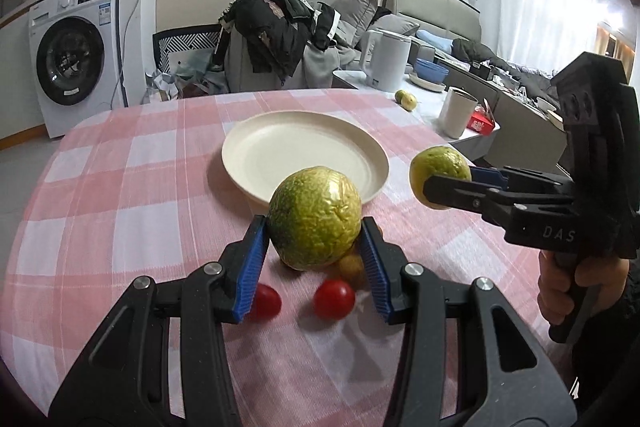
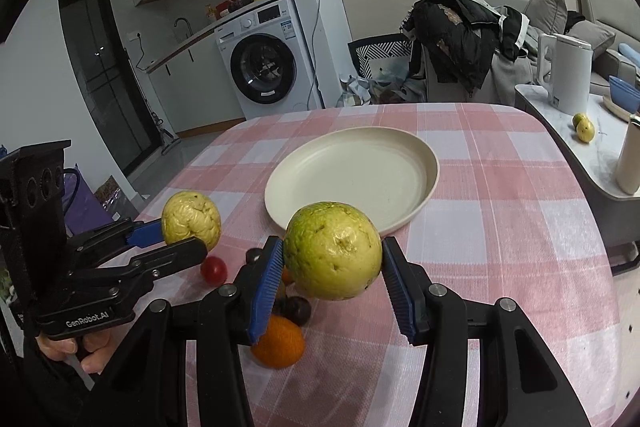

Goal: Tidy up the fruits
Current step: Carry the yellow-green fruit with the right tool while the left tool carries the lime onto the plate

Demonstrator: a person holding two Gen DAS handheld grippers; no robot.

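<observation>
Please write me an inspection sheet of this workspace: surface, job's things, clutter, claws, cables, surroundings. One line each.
Surface: table with pink checked cloth, flat, no spills seen.
Job's things: cream plate, nothing in it; two red tomatoes, an orange fruit and a dark round fruit lie on the cloth.
Clutter: nothing seen on the cloth besides the fruit and plate.
Claws: left claw shut on a green-yellow fruit, held above the cloth; right claw shut on a second green-yellow fruit.
Cables: a blue cable hangs by the wall, away from the table.
Surroundings: washing machine, chair piled with clothes, side counter with white kettle.
</observation>
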